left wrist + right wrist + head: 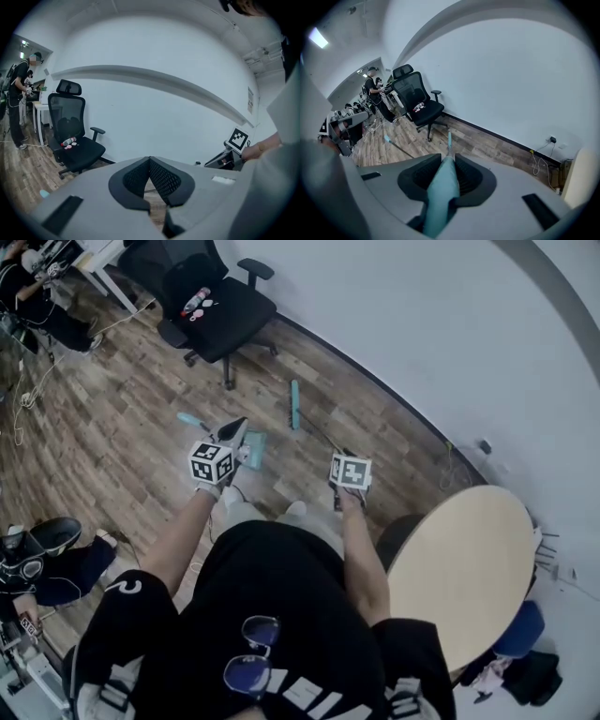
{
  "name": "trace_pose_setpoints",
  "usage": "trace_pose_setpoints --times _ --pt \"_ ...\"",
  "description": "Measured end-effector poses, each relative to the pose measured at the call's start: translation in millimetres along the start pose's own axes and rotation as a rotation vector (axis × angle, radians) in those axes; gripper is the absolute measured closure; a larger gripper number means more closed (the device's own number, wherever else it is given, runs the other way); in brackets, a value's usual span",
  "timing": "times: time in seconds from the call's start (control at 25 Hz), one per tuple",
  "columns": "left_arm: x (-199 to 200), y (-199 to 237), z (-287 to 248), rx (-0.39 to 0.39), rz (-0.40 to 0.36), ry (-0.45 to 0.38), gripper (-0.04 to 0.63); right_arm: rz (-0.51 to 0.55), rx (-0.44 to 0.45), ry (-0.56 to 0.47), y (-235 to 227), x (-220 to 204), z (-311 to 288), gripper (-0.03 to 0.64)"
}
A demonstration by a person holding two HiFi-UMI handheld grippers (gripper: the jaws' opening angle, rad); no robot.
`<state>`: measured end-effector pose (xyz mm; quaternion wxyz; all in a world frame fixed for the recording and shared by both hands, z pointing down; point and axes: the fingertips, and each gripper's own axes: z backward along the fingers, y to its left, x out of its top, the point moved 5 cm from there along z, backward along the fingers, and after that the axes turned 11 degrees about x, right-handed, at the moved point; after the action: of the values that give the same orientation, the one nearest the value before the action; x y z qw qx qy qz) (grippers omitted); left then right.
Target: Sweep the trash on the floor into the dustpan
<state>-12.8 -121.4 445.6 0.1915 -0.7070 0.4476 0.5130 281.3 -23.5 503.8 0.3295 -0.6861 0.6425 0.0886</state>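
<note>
Item: broom (440, 197). It has a teal moulded grip and a thin stiff pole, and its brush head (294, 404) rests on the floor (112, 456) ahead of me. I judge it light, rigid and a little head-heavy at reach, so the grip is the place to hold.

Held by: my right gripper (449, 161), clamped on that grip, forearm forward and low.

Spare: my left gripper (150, 161), tips together on nothing, just beside the dustpan (254, 448) on the floor.

I can make out no trash.
</note>
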Motion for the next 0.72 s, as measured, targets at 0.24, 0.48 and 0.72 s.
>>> trace_pose_setpoints --times 0.24,0.48,0.72 --pt "8.8 -24.0 -11.3 0.005 -0.005 -0.010 0.598 -0.002 -0.039 -0.056 -33.1 18.0 23.6 0.531" --pt "8.5 -36.5 -11.6 0.011 -0.011 -0.014 0.598 -0.011 -0.054 -0.067 -49.7 12.1 33.0 0.531" --pt "6.4 -43.6 -8.9 0.007 -0.021 -0.013 0.598 -0.022 -0.045 -0.065 -54.7 2.8 35.7 0.531"
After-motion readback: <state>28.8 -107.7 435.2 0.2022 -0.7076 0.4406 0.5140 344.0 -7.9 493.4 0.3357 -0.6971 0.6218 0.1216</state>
